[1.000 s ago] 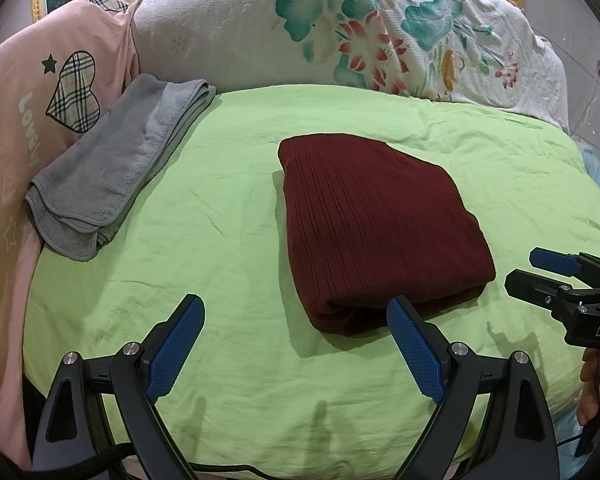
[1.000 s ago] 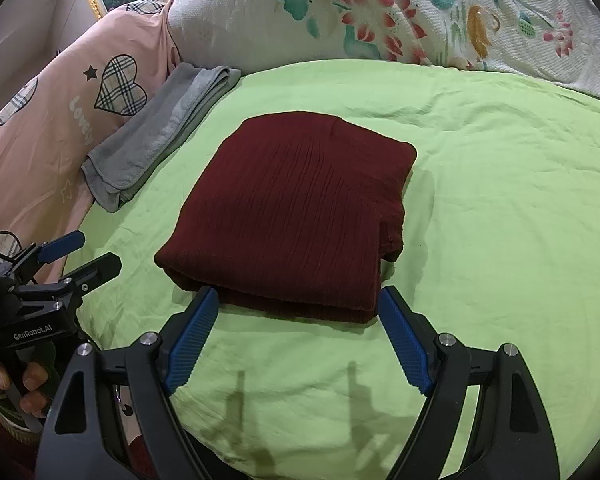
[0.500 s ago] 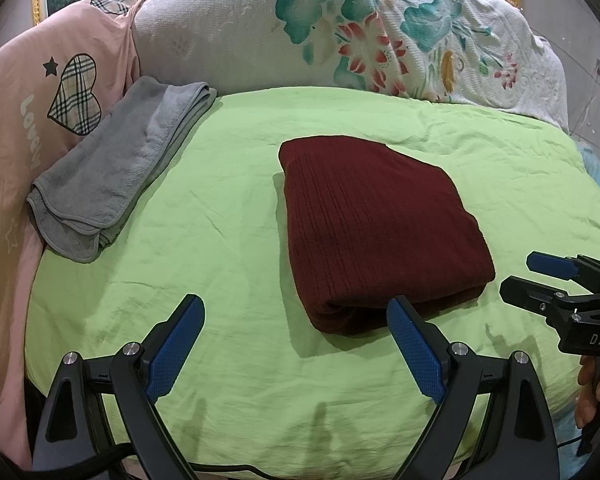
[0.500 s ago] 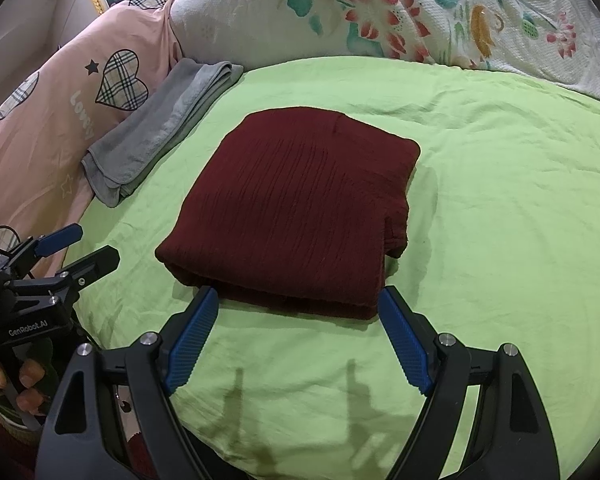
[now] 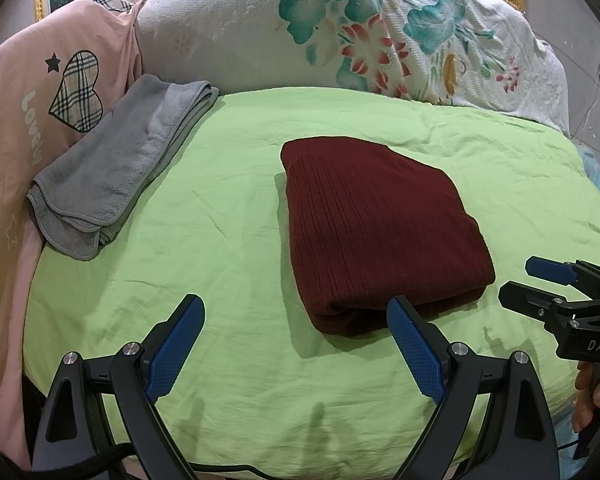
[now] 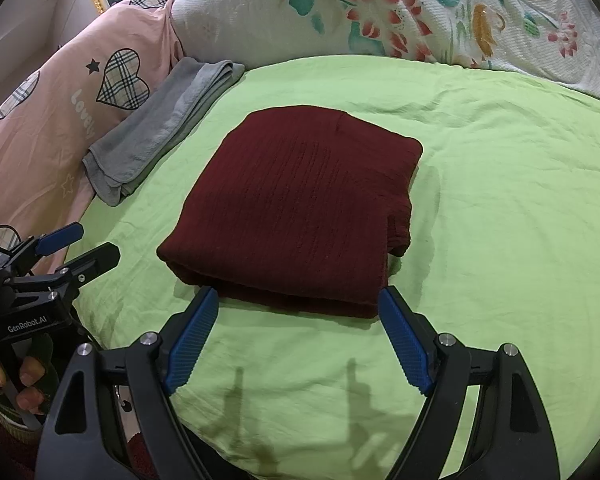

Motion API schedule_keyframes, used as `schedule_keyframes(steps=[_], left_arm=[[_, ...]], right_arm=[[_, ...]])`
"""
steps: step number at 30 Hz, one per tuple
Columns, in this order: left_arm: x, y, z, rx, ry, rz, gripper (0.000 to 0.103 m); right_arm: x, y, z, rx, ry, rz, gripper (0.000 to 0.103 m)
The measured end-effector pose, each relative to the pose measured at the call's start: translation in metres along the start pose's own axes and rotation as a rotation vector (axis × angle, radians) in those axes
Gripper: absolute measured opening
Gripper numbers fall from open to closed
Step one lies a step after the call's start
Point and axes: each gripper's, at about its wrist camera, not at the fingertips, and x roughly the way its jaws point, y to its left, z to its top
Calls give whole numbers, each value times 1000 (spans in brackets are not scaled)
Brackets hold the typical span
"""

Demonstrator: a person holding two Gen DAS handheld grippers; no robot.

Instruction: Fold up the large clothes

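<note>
A dark red ribbed knit garment (image 5: 376,228) lies folded into a thick rectangle on the green bedsheet (image 5: 228,208). It also shows in the right wrist view (image 6: 300,208). My left gripper (image 5: 296,316) is open and empty, hovering just short of the garment's near left corner. My right gripper (image 6: 298,304) is open and empty, its fingertips level with the garment's near folded edge. Each gripper shows at the side of the other's view: the right one (image 5: 540,280) and the left one (image 6: 80,244).
A folded grey towel (image 5: 116,164) lies at the left edge of the sheet, against a pink quilt (image 5: 28,80) with a plaid heart. A white floral pillow (image 5: 360,40) lines the back. The sheet drops off at the near edge.
Both grippers have drifted slightly; the right one has edged a little closer to the garment's near edge. The garment has not moved.
</note>
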Motion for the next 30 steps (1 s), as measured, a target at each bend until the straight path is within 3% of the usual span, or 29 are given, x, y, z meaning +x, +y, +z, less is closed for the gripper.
schedule_keyframes(steps=[30], left_arm=[[-1, -2, -1, 7, -2, -2, 93]], right_arm=[[-3, 0, 3, 2, -11, 6, 82]])
